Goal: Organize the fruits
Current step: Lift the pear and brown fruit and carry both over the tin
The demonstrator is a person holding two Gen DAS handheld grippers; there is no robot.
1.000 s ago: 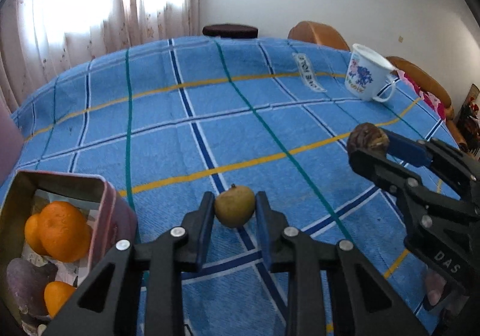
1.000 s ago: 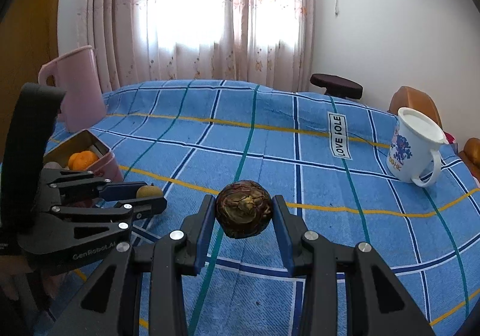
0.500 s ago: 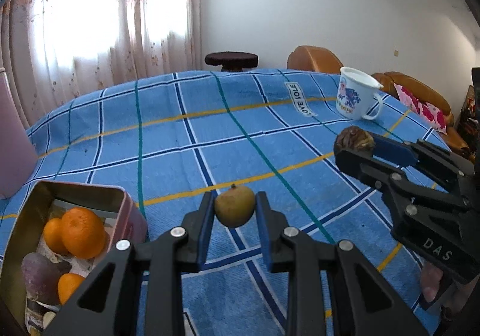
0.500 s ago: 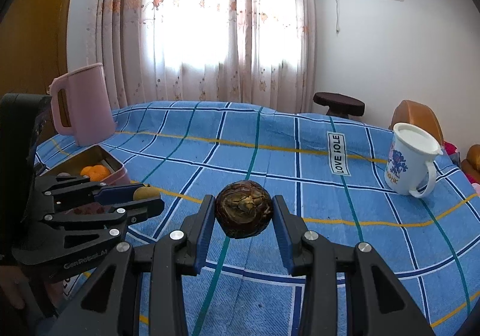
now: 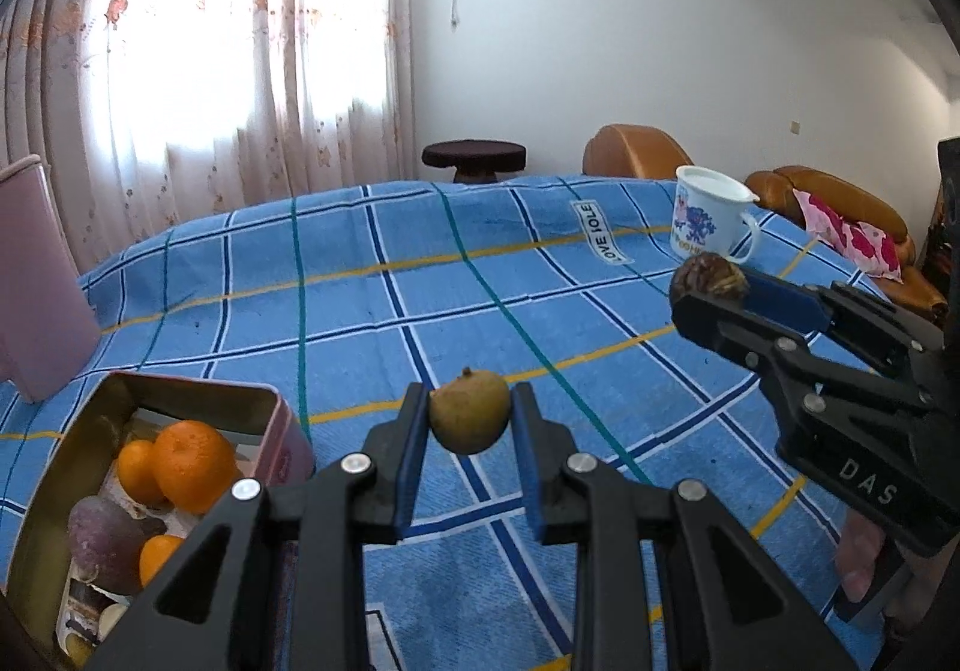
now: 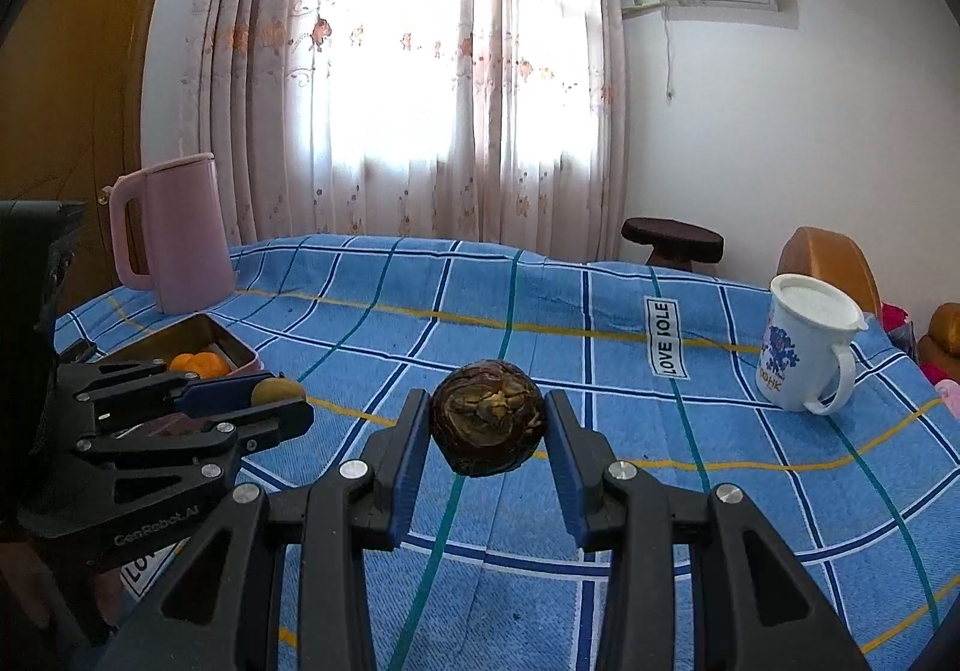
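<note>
My left gripper (image 5: 470, 419) is shut on a small yellow-green fruit (image 5: 470, 411), held above the blue checked cloth. To its lower left stands a pink metal tin (image 5: 282, 431) holding oranges (image 5: 192, 464) and a purplish fruit (image 5: 105, 542). My right gripper (image 6: 487, 419) is shut on a dark brown, wrinkled round fruit (image 6: 487, 416). In the left wrist view that right gripper (image 5: 711, 281) shows at the right, with the brown fruit (image 5: 708, 277) at its tips. In the right wrist view the left gripper (image 6: 279, 398) shows at the left, in front of the tin (image 6: 234, 341).
A white mug with a blue print (image 6: 801, 350) stands at the right of the cloth (image 6: 420, 335). A pink jug (image 6: 177, 233) stands at the back left. A dark round stool (image 6: 672, 239) and brown seats lie beyond the far edge.
Both views have tilted upward, showing more wall and curtain. The left gripper has risen a little with its fruit. Both grips are unchanged.
</note>
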